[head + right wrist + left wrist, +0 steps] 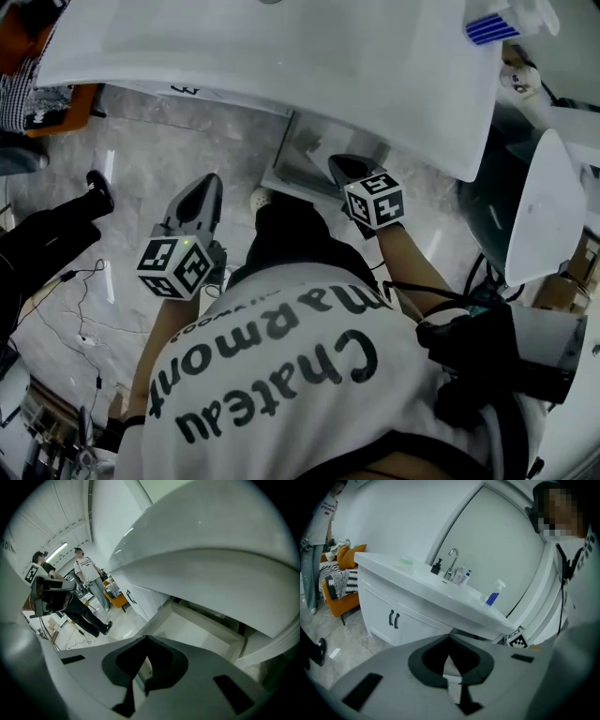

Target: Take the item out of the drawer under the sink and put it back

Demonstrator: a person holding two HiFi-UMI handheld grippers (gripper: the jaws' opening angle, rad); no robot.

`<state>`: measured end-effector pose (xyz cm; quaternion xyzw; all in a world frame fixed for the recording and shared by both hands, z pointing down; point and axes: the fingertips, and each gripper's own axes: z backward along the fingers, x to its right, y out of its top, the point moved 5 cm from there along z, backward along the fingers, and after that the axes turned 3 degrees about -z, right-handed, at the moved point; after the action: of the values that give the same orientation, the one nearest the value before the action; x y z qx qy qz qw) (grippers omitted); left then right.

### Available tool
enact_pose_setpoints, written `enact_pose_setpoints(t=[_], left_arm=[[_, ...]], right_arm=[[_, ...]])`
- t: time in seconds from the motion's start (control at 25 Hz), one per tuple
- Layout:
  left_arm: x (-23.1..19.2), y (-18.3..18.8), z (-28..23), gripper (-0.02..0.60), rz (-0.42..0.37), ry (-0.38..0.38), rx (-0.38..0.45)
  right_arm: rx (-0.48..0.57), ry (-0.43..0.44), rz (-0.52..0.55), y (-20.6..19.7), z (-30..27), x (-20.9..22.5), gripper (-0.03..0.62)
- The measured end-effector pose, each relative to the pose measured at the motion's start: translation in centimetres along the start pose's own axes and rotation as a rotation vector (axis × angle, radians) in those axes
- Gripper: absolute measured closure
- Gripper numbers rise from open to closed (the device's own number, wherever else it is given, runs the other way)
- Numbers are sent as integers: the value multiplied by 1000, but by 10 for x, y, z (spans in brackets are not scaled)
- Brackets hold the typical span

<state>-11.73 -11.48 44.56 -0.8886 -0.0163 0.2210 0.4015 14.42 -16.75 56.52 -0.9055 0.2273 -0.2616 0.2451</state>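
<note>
The drawer (302, 157) under the white sink counter (281, 56) stands pulled out. In the right gripper view its pale inside (197, 632) shows nothing lying in the part I can see. My right gripper (336, 161) is shut and empty, with its tip at the drawer's front rim, just below the counter edge. The left gripper (211, 180) hangs shut and empty over the floor, to the left of the drawer. In the gripper views, the left gripper (449, 639) and the right gripper (146, 639) each have their jaws meeting with nothing between them.
The cabinet doors with black handles (393, 619) are shut. A faucet (452, 559), small bottles and a blue spray bottle (494, 592) stand on the counter. An orange chair (344, 573), bystanders (86, 581), a bystander's leg (47, 234) and floor cables (80, 309) are at the left.
</note>
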Motion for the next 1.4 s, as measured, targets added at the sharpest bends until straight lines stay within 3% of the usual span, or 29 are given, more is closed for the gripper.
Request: enact_pose_setpoints(t=[0.28,0.4,0.6,0.8,0.88,1.0,1.2,1.4], left_arm=[[-13,-33,7,572,84,85,-58],[-13,-44,7,572,109,89,-72],[-14,-58,18,572,82,105,-99],[-24,-76,31,572,139,150,-119],[-25,-82,33,572,164,161,-123],[-23,-85,32,572,171,168,-126],[-23,-84,32,572,166,171,-126],[-26,-90,34,572,175,194,-133]], right_arm=[[-111,17,90,-19,-35,10,582],[-140,27,83,-24,-47,12,582],[-162,20,72,-28,-61,15,582],[-189,8,79,-35,-66,19,570],[-204,16,75,-37,-68,20,428],[-223,14,74,-37,-72,24,430],[-258,-17,115,-38,-81,27,317],[-322,-51,175,-44,-96,32,279]])
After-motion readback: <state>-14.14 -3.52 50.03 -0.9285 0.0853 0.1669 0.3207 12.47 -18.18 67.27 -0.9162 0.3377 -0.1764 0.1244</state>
